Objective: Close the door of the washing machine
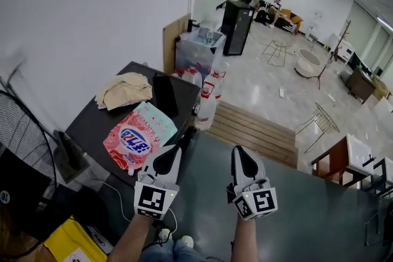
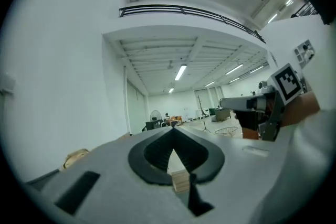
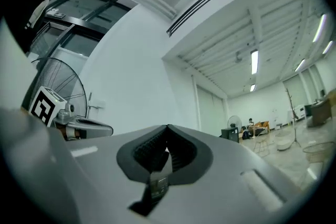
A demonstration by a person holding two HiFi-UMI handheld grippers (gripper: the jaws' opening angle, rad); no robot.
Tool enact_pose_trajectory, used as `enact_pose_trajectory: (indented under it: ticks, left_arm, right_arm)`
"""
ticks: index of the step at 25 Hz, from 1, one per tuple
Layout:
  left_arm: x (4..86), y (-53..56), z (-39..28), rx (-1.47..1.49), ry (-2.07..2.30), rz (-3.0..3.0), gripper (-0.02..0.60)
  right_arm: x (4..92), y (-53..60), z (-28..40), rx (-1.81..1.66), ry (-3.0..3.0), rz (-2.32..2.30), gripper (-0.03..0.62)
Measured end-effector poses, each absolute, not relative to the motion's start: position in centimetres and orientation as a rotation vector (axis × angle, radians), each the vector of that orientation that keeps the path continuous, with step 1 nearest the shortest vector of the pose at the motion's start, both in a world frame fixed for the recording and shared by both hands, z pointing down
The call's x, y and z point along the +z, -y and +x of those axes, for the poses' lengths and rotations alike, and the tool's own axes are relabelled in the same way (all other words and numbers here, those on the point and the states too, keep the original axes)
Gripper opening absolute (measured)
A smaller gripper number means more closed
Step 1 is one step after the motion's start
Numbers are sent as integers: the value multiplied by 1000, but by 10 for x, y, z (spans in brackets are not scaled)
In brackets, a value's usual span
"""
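No picture shows the washing machine door. It is likely hard and swings easily, so push its outer edge. At the head view's bottom middle, the left gripper [image 1: 187,134] and right gripper [image 1: 238,151] are both closed on nothing. A pink soap bag [image 1: 136,138] lies just left.

washing machine door: out of sight | dark grey flat top [image 1: 307,199] low centre: machine or not, cannot tell
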State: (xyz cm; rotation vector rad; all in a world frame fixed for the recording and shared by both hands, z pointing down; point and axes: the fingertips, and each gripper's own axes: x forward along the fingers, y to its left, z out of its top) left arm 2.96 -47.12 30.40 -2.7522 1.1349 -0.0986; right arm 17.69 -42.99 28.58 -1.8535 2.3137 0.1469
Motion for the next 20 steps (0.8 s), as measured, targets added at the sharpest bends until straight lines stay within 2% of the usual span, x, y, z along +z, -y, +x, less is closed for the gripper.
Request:
enact_pose_trajectory:
  ticks: [9,20]
  left_arm:
    - [239,480,30,-26,-1120,-2698,8]
    - [242,492,19,-22,-1169,-2703,8]
  right_arm:
    - [218,396,213,260,-2133,-1963,11]
    - [235,392,221,205,-2073,-2061,9]
